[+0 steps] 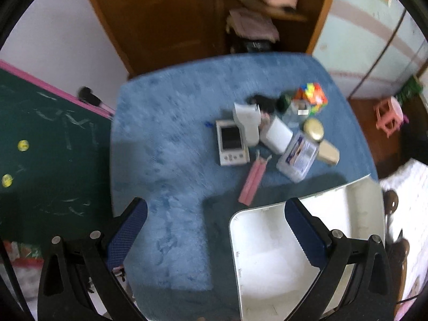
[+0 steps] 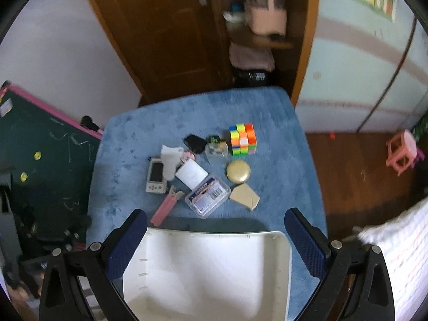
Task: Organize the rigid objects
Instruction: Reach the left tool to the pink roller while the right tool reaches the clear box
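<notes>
Blue cloth (image 2: 267,112) carries your clutter (image 2: 203,171) at 12 o'clock of the white bin (image 2: 208,272); your left gripper (image 1: 216,230) and right gripper (image 2: 216,238) both hang spread, holding nothing.

I see a home room: chalkboard (image 2: 50,144), wooden door (image 2: 165,34), pink stool (image 2: 402,151), blue-covered table (image 2: 278,176).
</notes>
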The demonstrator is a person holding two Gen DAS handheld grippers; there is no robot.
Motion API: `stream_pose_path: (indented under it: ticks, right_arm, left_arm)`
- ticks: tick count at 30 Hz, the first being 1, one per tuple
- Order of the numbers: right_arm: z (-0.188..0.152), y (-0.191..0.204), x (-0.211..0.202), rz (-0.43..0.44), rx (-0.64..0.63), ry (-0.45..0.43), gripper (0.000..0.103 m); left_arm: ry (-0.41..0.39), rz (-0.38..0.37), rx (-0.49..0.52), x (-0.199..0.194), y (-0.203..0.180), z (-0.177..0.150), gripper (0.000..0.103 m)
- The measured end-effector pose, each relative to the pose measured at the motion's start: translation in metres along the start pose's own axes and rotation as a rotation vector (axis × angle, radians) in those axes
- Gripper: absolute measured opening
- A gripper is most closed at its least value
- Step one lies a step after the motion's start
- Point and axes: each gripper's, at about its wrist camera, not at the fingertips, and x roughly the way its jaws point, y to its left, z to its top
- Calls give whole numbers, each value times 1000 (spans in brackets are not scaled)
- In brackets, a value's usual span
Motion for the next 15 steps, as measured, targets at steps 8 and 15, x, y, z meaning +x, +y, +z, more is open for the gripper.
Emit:
stream_pose_path:
  ticks: [8,15]
  right_arm:
    - [15,-5,102,71,154,206,103]
    - [17,2,177,84,252,345,101]
  left_arm:
    - [136,-44,65,79,-20,22,101]
    - [250,-76,63,134,-26,28,92]
